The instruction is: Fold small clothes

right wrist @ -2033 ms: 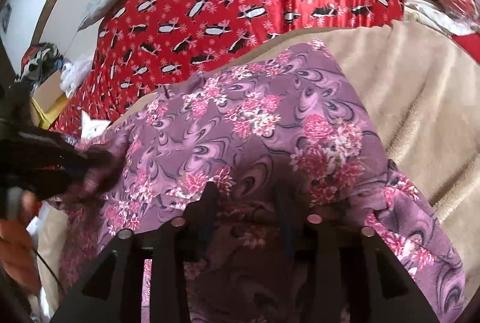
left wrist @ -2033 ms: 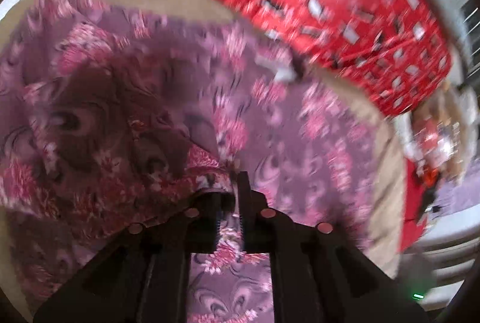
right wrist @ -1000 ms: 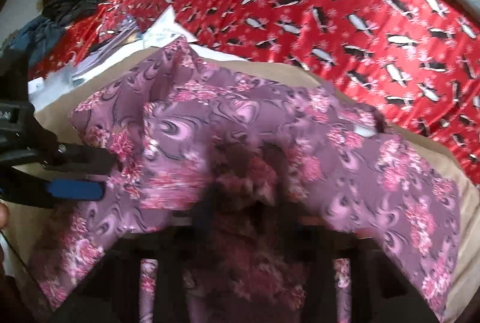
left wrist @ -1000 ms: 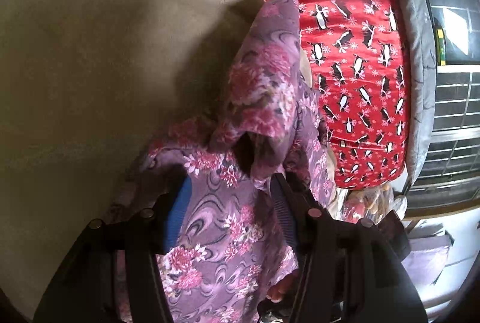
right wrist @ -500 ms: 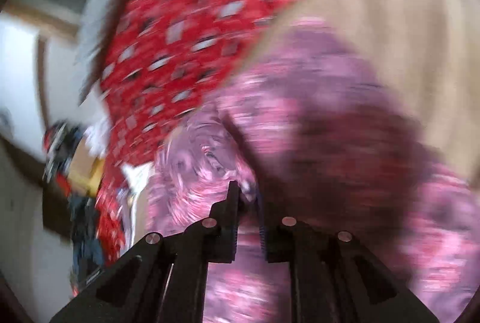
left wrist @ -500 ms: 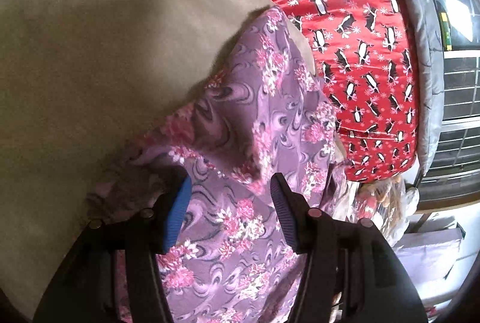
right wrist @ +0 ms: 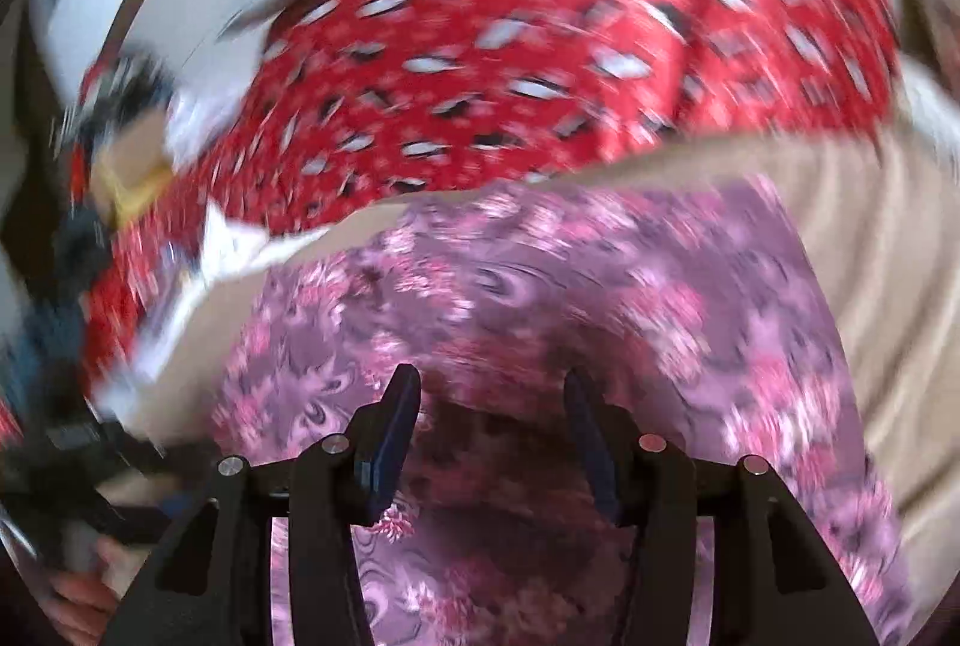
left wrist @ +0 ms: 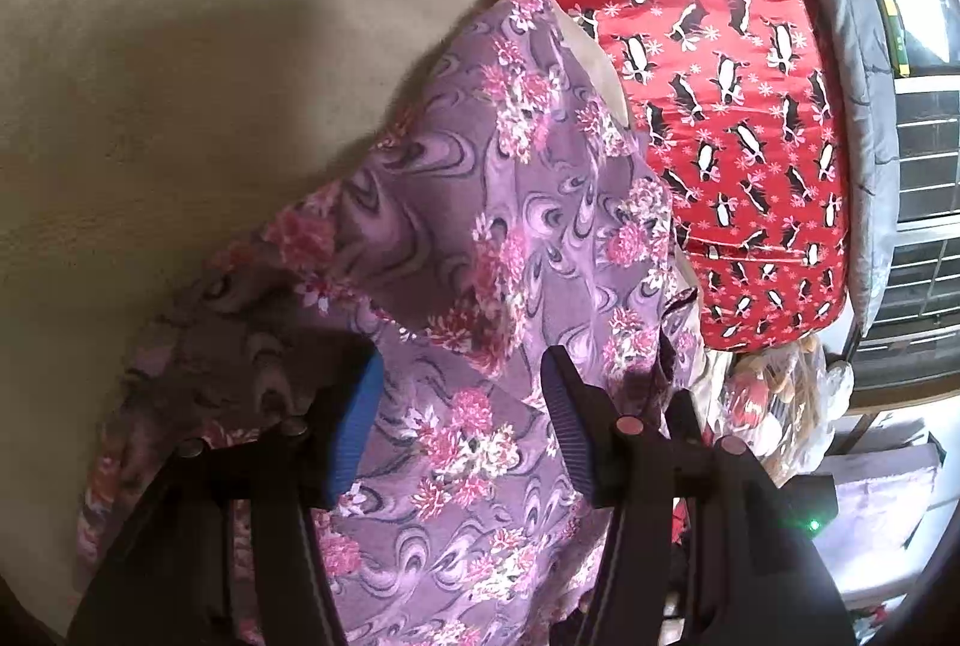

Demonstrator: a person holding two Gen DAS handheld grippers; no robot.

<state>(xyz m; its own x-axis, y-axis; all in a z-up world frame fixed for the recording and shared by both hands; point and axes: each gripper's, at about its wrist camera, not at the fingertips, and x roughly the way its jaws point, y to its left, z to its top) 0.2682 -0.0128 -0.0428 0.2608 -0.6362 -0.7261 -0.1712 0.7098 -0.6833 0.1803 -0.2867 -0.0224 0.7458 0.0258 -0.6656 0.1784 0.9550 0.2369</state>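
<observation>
From my left wrist the view is sharp and evenly lit by daylight; the window (left wrist: 915, 21) at the upper right is the bright source and blows out to white. A broad soft shadow (left wrist: 252, 63) lies on the tan blanket (left wrist: 120, 166) just beside the purple floral garment (left wrist: 510, 226), and the cloth's folds near my left gripper (left wrist: 459, 376) sit in dimmer shade. The fisheye bends everything toward a dark round rim. From my right wrist the whole view is smeared by motion blur: the red penguin bedspread (right wrist: 540, 45) streaks in arcs, worst at the edges, while my right gripper (right wrist: 489, 394) stays crisp. The garment beneath it is darkened by shadow.
</observation>
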